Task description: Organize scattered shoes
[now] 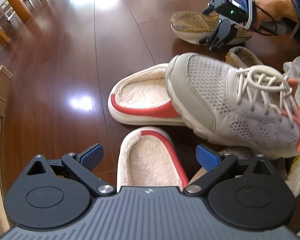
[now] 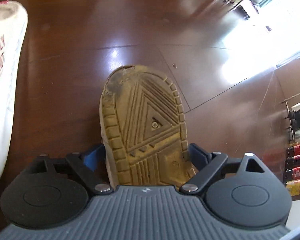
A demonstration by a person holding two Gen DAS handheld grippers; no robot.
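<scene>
Tongs on the right [image 2: 148,156] straddle the overturned shoe [image 2: 144,124], a blue pad at each flank of its tan sole; they look clamped on it, though the left pad's contact is hard to make out. That shoe lies sole-up on the wooden floor [image 2: 70,50], its long axis running straight ahead along the fingers, so a lift or flip should need no re-aiming. Left tongs [image 1: 150,158] hang spread wide and hold nothing, with the near slipper [image 1: 150,160] directly between and below the pads, heel opening toward the camera and lengthwise in line with the fingers. Its mate, the far slipper [image 1: 142,100], lies crosswise just beyond, and the grey sneaker [image 1: 230,100] rests tilted over it.
</scene>
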